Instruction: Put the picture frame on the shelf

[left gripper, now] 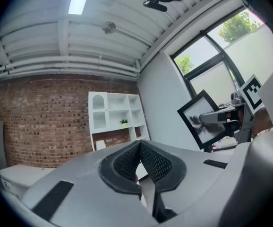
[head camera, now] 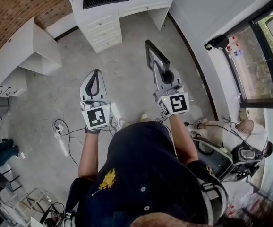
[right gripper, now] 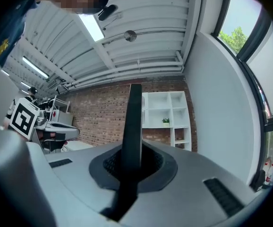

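One step looks done: the picture frame [right gripper: 132, 126] is clamped edge-on in the right gripper's [head camera: 166, 75] fingers, in mid-air. The white shelf [right gripper: 167, 115] stands well apart by the brick wall [right gripper: 103, 117]; carrying and placing remain. The left gripper's [head camera: 95, 83] fingers are closed on nothing.

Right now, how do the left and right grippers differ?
The right gripper is clamped on the black picture frame, which it holds edge-on. The left gripper is shut on nothing. In the head view the right gripper sits further forward than the left gripper. Both face the white shelf against the brick wall.
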Demonstrator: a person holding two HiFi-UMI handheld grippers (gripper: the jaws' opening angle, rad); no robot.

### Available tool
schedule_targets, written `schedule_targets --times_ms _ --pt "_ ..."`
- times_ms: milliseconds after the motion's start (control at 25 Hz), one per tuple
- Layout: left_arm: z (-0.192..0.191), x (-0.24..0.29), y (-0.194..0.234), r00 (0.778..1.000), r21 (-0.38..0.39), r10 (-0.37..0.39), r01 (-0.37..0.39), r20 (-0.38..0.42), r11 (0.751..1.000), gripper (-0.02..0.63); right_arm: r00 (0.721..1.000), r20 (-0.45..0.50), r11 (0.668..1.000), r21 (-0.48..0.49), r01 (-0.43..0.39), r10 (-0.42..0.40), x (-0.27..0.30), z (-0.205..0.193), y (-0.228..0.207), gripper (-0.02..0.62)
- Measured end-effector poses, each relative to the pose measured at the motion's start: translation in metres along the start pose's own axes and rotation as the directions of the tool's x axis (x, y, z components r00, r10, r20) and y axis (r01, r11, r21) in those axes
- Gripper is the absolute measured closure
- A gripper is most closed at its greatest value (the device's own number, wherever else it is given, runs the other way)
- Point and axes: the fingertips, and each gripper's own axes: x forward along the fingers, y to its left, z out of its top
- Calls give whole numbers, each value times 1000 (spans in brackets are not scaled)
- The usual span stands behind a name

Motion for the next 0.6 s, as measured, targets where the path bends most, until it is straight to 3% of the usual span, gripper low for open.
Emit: schedule_targets --times_ms 160,360,600 --pt "-1 8 -15 999 -27 -33 32 -23 999 588 1000 8 1000 4 3 -3 -4 1 -23 578" --pt "9 25 -30 999 -7 -23 23 -29 1000 588 1000 4 999 35 5 -5 -5 -3 -53 578" --pt "17 49 -66 999 -32 -23 21 -44 999 588 999 -1 998 45 -49 49 -3 -14 -79 578"
